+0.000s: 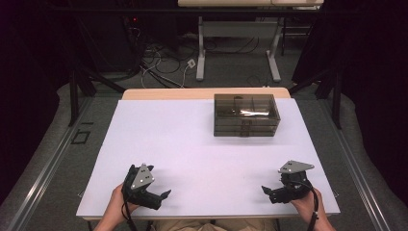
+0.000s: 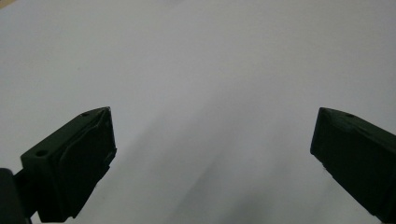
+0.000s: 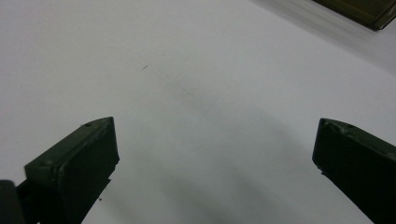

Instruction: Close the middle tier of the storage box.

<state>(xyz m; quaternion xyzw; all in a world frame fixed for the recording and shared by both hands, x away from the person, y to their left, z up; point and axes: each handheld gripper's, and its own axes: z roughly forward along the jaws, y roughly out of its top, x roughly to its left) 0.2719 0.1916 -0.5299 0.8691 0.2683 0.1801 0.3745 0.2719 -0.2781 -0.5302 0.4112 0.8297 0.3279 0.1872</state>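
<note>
From the high view I take the smoky translucent drawer box (image 1: 246, 115) as my landmark: it sits toward the far edge of the white counter (image 1: 192, 144), right of the middle, with stacked drawer fronts facing me and a bright glint on its lid.

Well to the left of that box and much nearer to me, my left gripper (image 1: 155, 182) rests low over the counter's near edge, held in the person's left hand (image 1: 115, 202), its grey 3-cornered plate tilted up. In the left gripper view (image 2: 212, 135) its 2 black jaws stand wide apart with nothing between them, just bare white surface and a soft shadow under them.

Nearer to me than the box and a little to its right, my right gripper (image 1: 272, 191) sits near the counter's front edge in the person's right hand (image 1: 308, 204), cable trailing back over the wrist. In the right gripper view (image 3: 215, 140) those 2 jaws are likewise spread wide and grip nothing; a corner of the drawer box (image 3: 362, 11) shows at the top right, well apart from the jaw tips. Both grippers are well apart from the box and from each other.
</note>
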